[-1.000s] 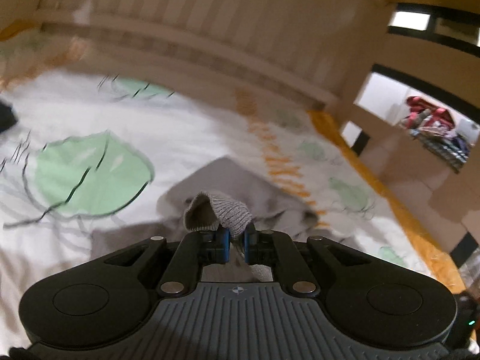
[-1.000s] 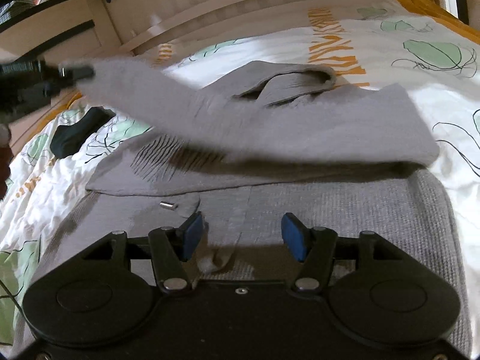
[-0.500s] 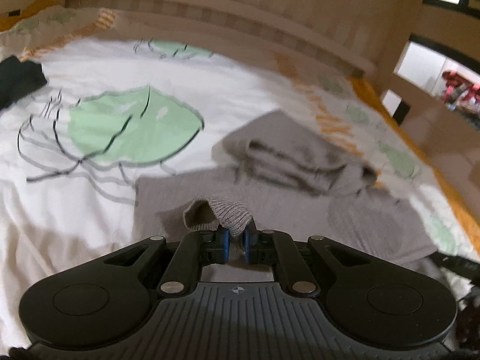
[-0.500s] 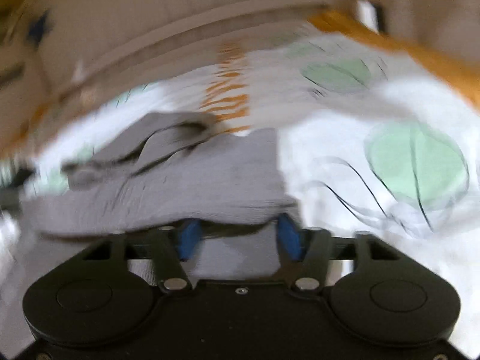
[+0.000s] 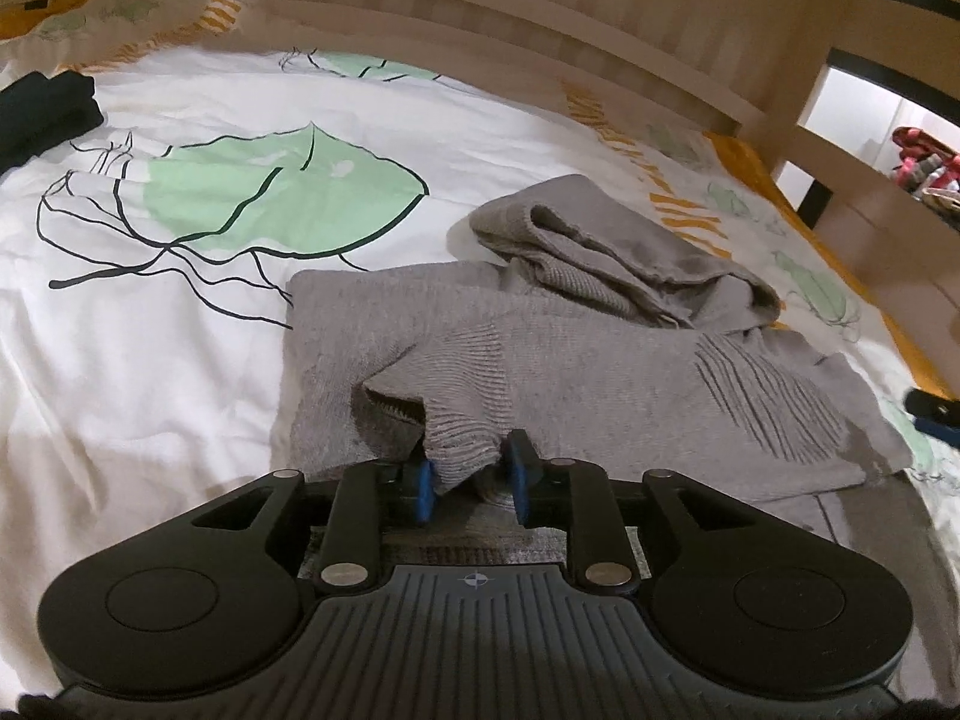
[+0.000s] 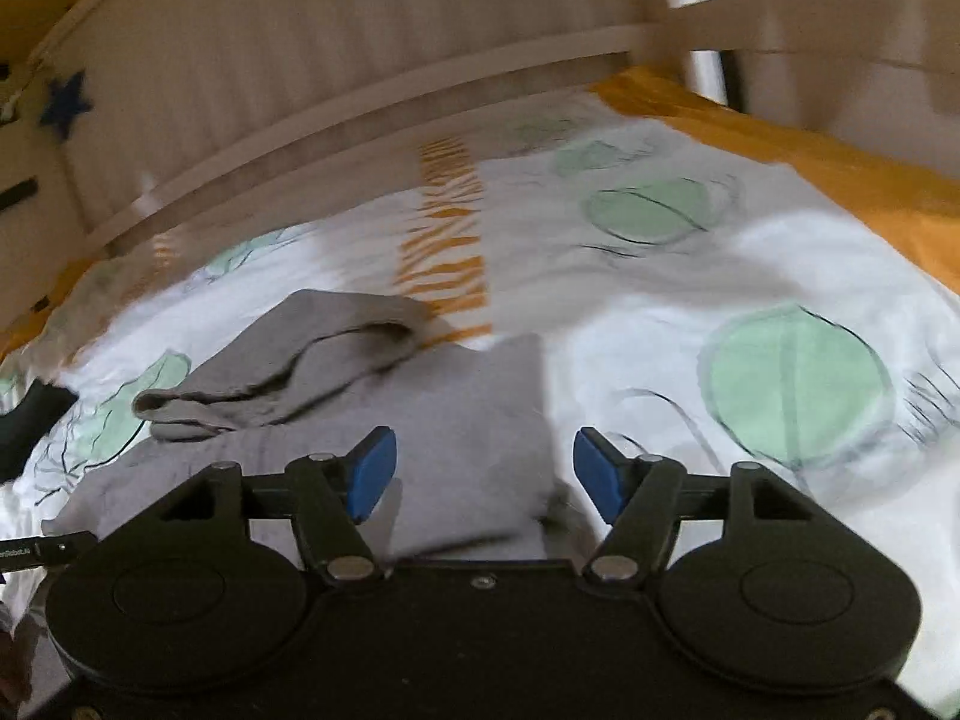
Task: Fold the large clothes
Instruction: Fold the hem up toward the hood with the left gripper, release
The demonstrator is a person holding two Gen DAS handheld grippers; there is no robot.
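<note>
A grey knit hooded sweater (image 5: 600, 372) lies on the bed, its hood (image 5: 606, 252) bunched at the far side and one sleeve folded across the body. My left gripper (image 5: 471, 480) is open, its blue pads apart on either side of the ribbed sleeve cuff (image 5: 462, 438), which rests loosely between them. In the right wrist view the sweater (image 6: 456, 420) lies under and ahead of my right gripper (image 6: 483, 474), which is open and empty above its edge.
The bed has a white duvet (image 5: 180, 330) with green leaf prints and orange trim. A dark folded garment (image 5: 42, 114) lies at the far left. A wooden slatted bed rail (image 5: 480, 18) runs along the far side.
My left gripper carried the sleeve cuff across the sweater body, lowered it and opened. My right gripper swung to the right, staying open.
</note>
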